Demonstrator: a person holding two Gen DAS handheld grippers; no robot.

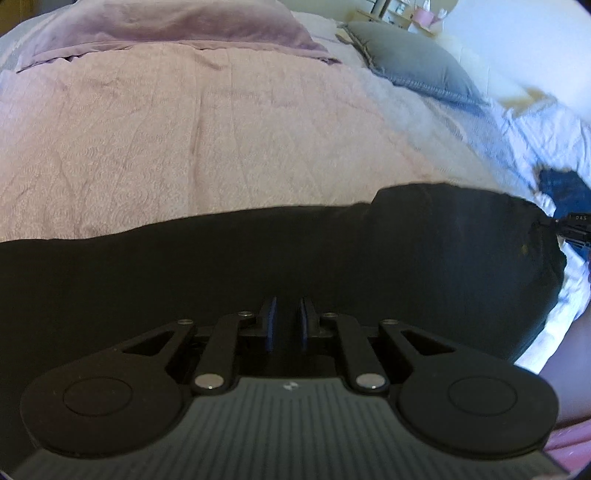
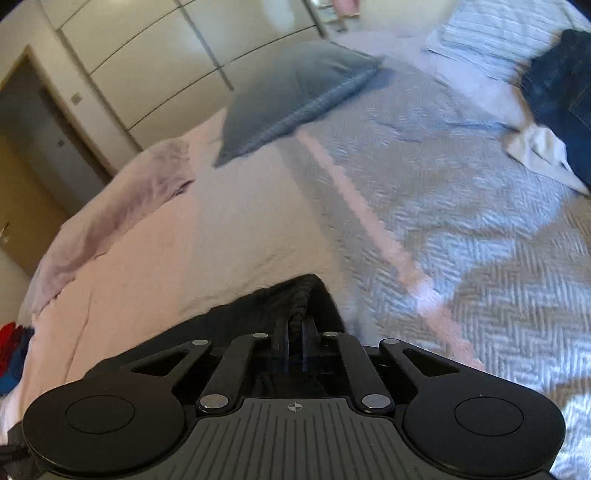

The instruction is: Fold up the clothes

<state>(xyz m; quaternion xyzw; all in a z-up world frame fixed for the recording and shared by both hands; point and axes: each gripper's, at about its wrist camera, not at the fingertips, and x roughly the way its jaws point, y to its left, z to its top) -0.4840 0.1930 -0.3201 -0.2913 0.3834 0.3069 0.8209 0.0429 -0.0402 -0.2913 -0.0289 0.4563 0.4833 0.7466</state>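
Black garment (image 1: 280, 254) stretched wide across the lower half of the left wrist view, upper edge running from 9 o'clock to 3 o'clock over the pink quilted bedspread (image 1: 192, 140). Left gripper (image 1: 287, 323) low over the dark cloth, jaws a narrow gap apart, blue pads (image 1: 272, 325) showing; whether any fabric sits between them, cannot tell. Right gripper (image 1: 576, 230) just visible at 3 o'clock, touching the garment's far corner. Mauve blanket (image 1: 173, 26) at 12 o'clock, grey pillow (image 1: 413, 62) at 1 o'clock, dark blue clothing (image 1: 563, 190) near 3 o'clock.

In the right wrist view, right gripper (image 2: 293, 341) with jaws clamped on a bunched ridge of the black garment (image 2: 258, 306), cloth rising between the fingers at 6 o'clock. Bedspread (image 2: 424, 192) grey-white herringbone on the right, pink on the left. Grey pillow (image 2: 295, 92) at 12 o'clock, blurred. Mauve blanket (image 2: 122, 206) at 9 to 10 o'clock. Dark blue clothing (image 2: 561, 96) at 2 o'clock, lying on a white cloth (image 2: 539, 151). Wardrobe doors (image 2: 166, 55) at 11 o'clock. Red and blue items (image 2: 11, 354) at 8 o'clock, at the frame edge.
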